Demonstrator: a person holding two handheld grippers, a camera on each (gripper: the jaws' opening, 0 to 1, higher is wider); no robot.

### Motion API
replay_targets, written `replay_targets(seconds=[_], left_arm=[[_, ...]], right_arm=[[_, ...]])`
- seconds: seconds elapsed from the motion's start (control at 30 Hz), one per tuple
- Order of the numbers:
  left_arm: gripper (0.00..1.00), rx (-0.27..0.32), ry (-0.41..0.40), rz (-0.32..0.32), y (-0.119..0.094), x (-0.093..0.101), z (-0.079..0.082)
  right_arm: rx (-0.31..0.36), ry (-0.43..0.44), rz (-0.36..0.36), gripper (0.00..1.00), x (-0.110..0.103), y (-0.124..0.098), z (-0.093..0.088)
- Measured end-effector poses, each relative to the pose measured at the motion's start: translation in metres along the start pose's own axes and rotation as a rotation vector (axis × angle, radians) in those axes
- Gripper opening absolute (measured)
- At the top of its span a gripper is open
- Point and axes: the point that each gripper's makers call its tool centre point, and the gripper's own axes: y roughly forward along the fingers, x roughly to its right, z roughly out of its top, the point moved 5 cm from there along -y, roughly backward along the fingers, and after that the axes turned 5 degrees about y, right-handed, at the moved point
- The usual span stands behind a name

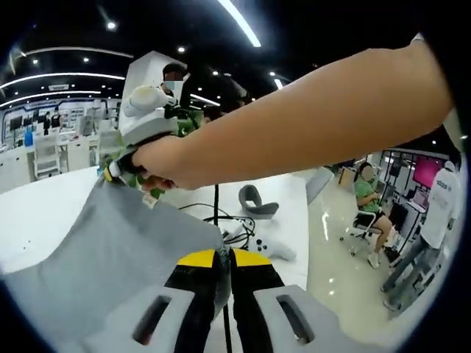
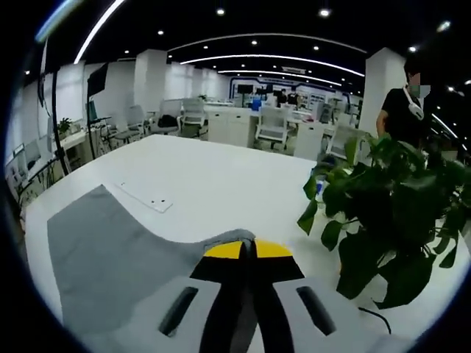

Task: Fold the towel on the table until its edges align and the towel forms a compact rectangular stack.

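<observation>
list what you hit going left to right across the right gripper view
grey towel → right gripper pinching the towel's edge → leafy green plant

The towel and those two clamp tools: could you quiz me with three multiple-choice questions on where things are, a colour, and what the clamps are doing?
1. Where does the potted plant stand in the right gripper view?
A. right of the towel
B. on the towel
C. on the floor

2. What colour is the towel?
A. red
B. grey
C. green

3. What are the jaws of the left gripper doing?
A. gaping wide
B. pinching the towel
C. holding a cup

Answers: 1 A, its leaves fill that side of the white table; 2 B, plain grey cloth; 3 B, cloth runs between the closed jaws.
</observation>
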Motion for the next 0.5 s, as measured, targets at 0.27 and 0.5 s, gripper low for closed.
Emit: replay_targets(seconds=[0.27,0.5], left_arm=[[0.07,0.039,0.028,-0.014,-0.018,-0.001,0.013],[0.06,0.117,0.013,-0.020,-0.037,-0.002,0.037]], right_arm=[[0.015,-0.044,-0.027,0.01,-0.003,-0.018,0.026],[0.040,-0.081,-0.050,0.01,-0.002,-0.031,0.052]])
